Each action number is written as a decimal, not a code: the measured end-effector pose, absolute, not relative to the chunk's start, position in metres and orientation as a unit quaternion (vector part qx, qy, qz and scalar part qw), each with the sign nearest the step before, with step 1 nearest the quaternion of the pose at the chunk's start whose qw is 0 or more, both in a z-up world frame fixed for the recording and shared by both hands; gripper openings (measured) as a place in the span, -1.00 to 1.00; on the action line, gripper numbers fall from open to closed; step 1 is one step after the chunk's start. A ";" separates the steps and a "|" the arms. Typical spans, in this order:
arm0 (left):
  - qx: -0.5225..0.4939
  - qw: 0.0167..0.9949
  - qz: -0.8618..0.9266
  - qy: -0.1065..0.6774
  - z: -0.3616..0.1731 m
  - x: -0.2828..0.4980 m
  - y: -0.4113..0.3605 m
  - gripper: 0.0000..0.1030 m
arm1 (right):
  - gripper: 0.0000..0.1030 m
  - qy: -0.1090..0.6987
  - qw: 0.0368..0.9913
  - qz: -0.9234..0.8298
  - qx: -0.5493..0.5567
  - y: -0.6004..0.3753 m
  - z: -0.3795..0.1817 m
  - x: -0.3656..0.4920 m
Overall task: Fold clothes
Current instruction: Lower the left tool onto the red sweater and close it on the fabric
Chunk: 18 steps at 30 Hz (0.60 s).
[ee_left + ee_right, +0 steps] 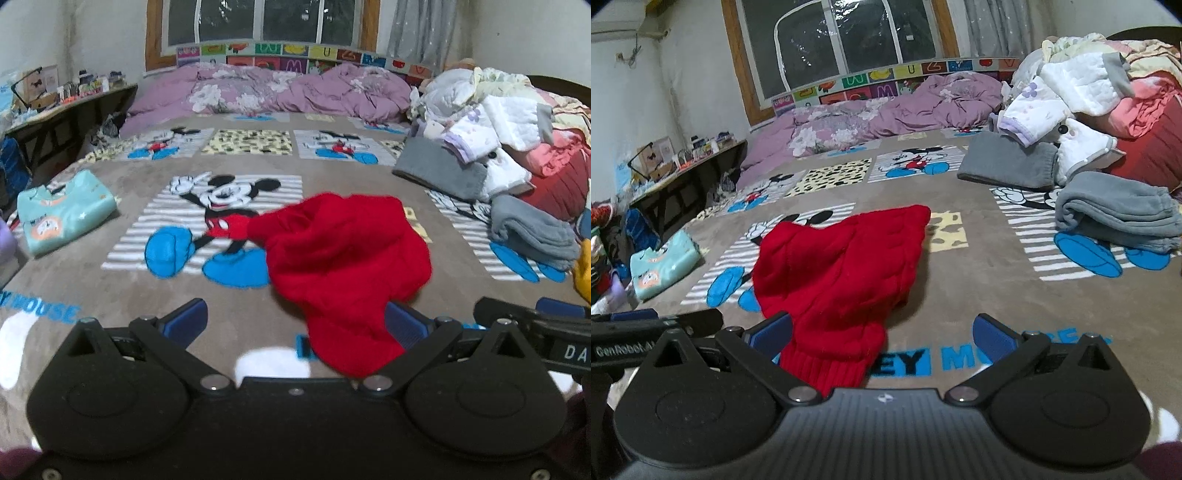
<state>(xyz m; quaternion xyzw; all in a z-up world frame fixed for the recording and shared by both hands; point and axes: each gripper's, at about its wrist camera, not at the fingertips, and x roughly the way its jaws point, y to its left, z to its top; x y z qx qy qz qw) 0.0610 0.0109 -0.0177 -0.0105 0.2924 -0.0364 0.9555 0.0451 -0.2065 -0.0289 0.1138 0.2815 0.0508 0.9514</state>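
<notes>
A crumpled red knit sweater (343,258) lies on the Mickey Mouse blanket (240,306); it also shows in the right wrist view (842,266). My left gripper (295,321) is open, with the sweater's near end lying between its blue fingers, against the right one. My right gripper (882,332) is open, with the sweater's ribbed hem between its fingers, next to the left one. Neither gripper pinches the cloth. The two grippers sit side by side at the blanket's near edge.
A folded mint top (62,210) lies at the left. Folded grey garments (1115,214) and a pile of unfolded clothes (1089,96) lie at the right. A purple quilt (266,88) lies along the back under the window. A cluttered table (70,110) stands at the left.
</notes>
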 end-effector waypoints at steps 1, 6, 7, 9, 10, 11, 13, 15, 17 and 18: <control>-0.008 0.958 -0.037 0.283 -0.018 0.065 0.011 1.00 | 1.00 0.280 0.951 0.053 0.117 -0.209 -0.033 0.051; -0.001 0.952 -0.049 0.301 -0.019 0.096 0.011 1.00 | 1.00 0.279 0.948 0.065 0.138 -0.219 -0.057 0.084; -0.004 0.950 -0.050 0.307 -0.019 0.102 0.012 1.00 | 1.00 0.278 0.947 0.069 0.145 -0.222 -0.062 0.090; -0.008 0.947 -0.056 0.317 -0.020 0.115 0.013 1.00 | 1.00 0.274 0.945 0.076 0.161 -0.227 -0.071 0.098; -0.008 0.946 -0.057 0.319 -0.021 0.120 0.013 1.00 | 1.00 0.272 0.944 0.080 0.169 -0.229 -0.075 0.102; -0.008 0.946 -0.054 0.319 -0.022 0.124 0.014 1.00 | 1.00 0.272 0.941 0.086 0.179 -0.232 -0.079 0.104; -0.020 0.944 -0.058 0.324 -0.024 0.135 0.017 1.00 | 1.00 0.272 0.937 0.099 0.196 -0.236 -0.087 0.110; -0.036 0.942 -0.065 0.327 -0.025 0.146 0.021 1.00 | 1.00 0.265 0.938 0.104 0.199 -0.239 -0.093 0.113; -0.048 0.940 -0.071 0.329 -0.024 0.159 0.025 1.00 | 1.00 0.264 0.936 0.111 0.204 -0.243 -0.099 0.119; -0.053 0.940 -0.073 0.329 -0.023 0.166 0.028 1.00 | 1.00 0.264 0.934 0.119 0.210 -0.245 -0.101 0.122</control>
